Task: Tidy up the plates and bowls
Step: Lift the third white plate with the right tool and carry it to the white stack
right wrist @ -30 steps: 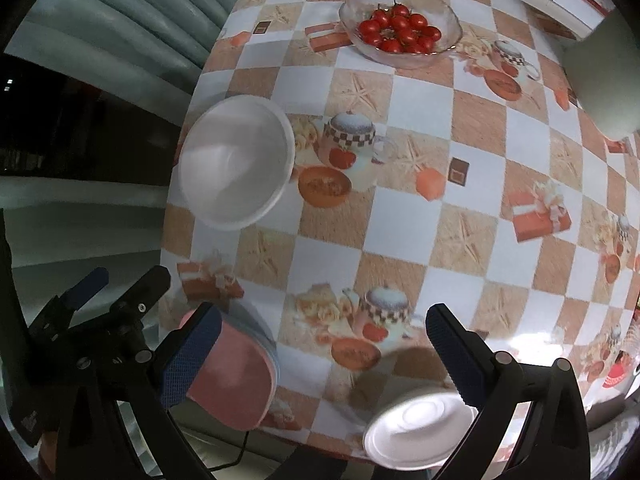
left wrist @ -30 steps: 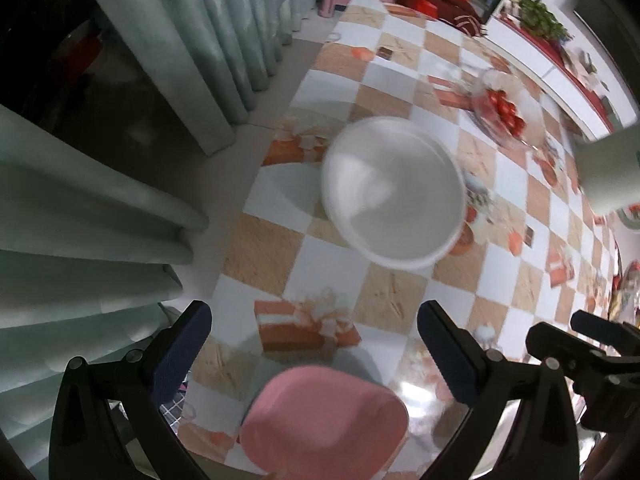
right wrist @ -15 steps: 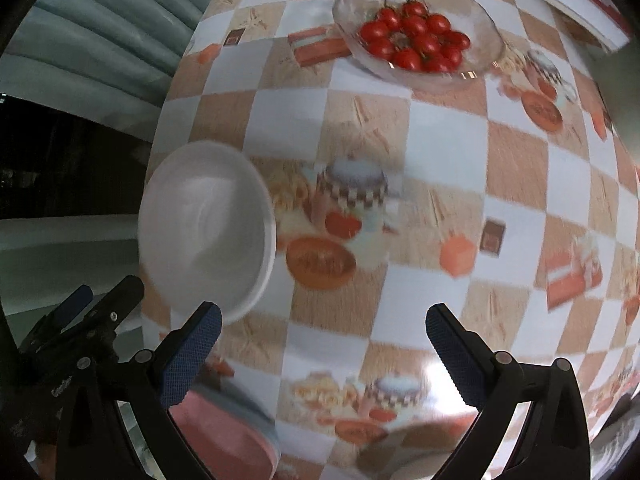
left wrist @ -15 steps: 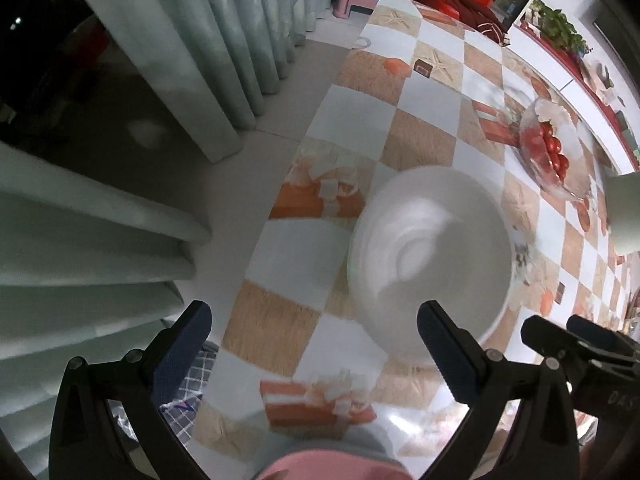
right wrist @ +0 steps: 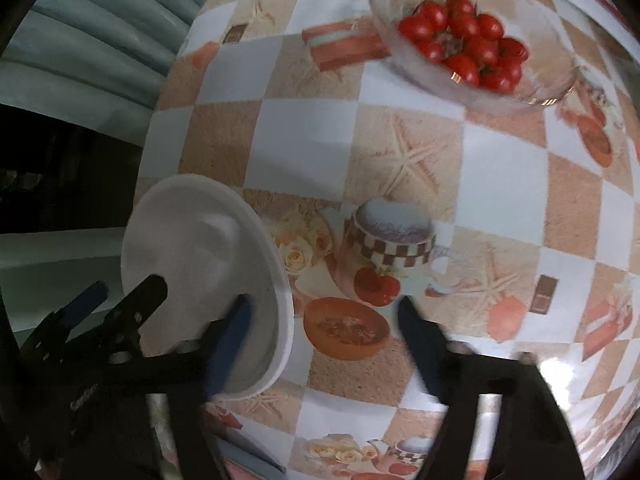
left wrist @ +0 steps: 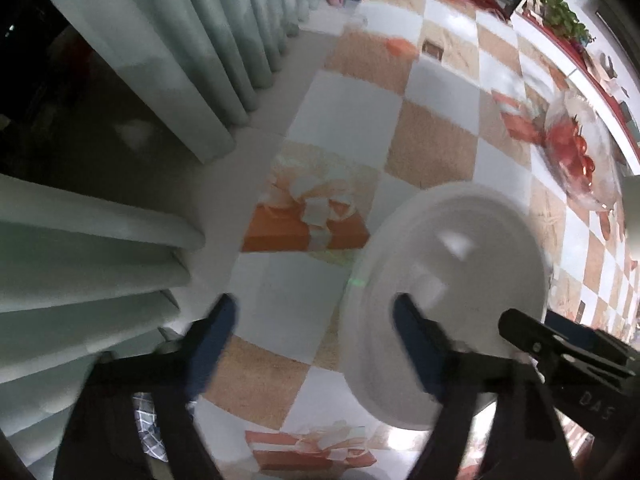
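A white bowl [left wrist: 460, 264] [right wrist: 200, 240] stands near the left edge of the checked tablecloth [right wrist: 304, 140]. My left gripper [left wrist: 314, 306] points down over the bowl's left rim. One of its fingers is inside the bowl and the other is outside; its jaws are closing and the pads stand apart from the rim. My right gripper [right wrist: 324, 308] straddles the opposite rim, left finger inside the bowl, right finger over the cloth. Its jaws are closing too, with no pad pressing on the rim. Motion blurs the fingers in both views.
A glass bowl of cherry tomatoes [right wrist: 472, 40] [left wrist: 576, 152] sits farther back on the table. Pale green curtains [left wrist: 120, 240] hang just past the table's left edge. A pale object [left wrist: 632, 208] shows at the right border.
Both grippers sank toward the white bowl and their jaws narrowed around its opposite rims. The pink bowl and the small white plate slid out of view.
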Action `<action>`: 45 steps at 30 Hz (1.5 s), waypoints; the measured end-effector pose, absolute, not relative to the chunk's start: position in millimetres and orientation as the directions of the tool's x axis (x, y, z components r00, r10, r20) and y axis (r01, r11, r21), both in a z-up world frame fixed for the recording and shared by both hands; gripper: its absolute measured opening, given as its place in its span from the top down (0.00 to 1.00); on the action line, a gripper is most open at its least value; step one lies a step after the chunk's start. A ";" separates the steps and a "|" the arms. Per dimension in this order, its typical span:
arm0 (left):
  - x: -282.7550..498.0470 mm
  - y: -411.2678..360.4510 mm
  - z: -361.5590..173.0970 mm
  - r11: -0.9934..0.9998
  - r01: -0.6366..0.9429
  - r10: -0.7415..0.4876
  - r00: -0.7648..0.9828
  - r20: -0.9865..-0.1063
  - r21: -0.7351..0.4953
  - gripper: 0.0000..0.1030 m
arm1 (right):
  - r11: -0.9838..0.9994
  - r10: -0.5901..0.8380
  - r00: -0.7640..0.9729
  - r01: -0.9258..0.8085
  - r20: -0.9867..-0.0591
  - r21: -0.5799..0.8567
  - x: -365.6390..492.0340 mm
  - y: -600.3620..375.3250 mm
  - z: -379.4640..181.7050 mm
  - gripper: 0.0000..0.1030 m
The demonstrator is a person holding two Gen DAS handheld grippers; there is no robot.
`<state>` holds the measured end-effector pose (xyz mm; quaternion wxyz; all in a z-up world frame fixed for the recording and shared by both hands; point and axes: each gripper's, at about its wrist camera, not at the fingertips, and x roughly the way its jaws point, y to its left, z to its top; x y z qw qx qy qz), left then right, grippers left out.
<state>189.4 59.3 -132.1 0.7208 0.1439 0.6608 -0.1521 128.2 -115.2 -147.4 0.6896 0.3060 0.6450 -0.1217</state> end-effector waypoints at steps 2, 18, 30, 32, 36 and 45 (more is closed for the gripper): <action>189.9 56.4 -141.0 0.909 0.417 -0.039 0.050 -0.998 -0.015 0.44 | 0.770 0.249 0.149 0.569 -0.957 0.289 128.4 -117.3 -152.4 0.49; 125.6 8.0 -141.3 0.805 0.592 -0.073 0.024 -0.997 -0.044 0.78 | 0.782 0.287 0.099 0.551 -0.953 0.292 79.4 -125.6 -154.2 0.85; 27.4 -34.0 -150.9 0.731 0.678 -0.061 -0.043 -0.997 -0.074 0.78 | 0.722 0.298 0.021 0.649 -0.954 0.240 -21.9 -161.9 -159.9 0.85; 14.1 -41.5 -151.7 0.722 0.688 -0.059 -0.047 -0.997 -0.076 0.78 | 0.712 0.298 0.018 0.662 -0.954 0.235 -31.5 -165.9 -159.4 0.85; -8.4 -53.7 -152.6 0.700 0.709 -0.062 -0.055 -0.997 -0.083 0.77 | 0.697 0.295 0.022 0.679 -0.955 0.231 -58.6 -173.2 -158.0 0.85; -24.1 -59.8 -126.7 0.698 0.713 -0.084 -0.009 -0.996 -0.065 0.77 | 0.687 0.301 0.075 0.675 -0.951 0.271 -75.0 -166.2 -139.4 0.85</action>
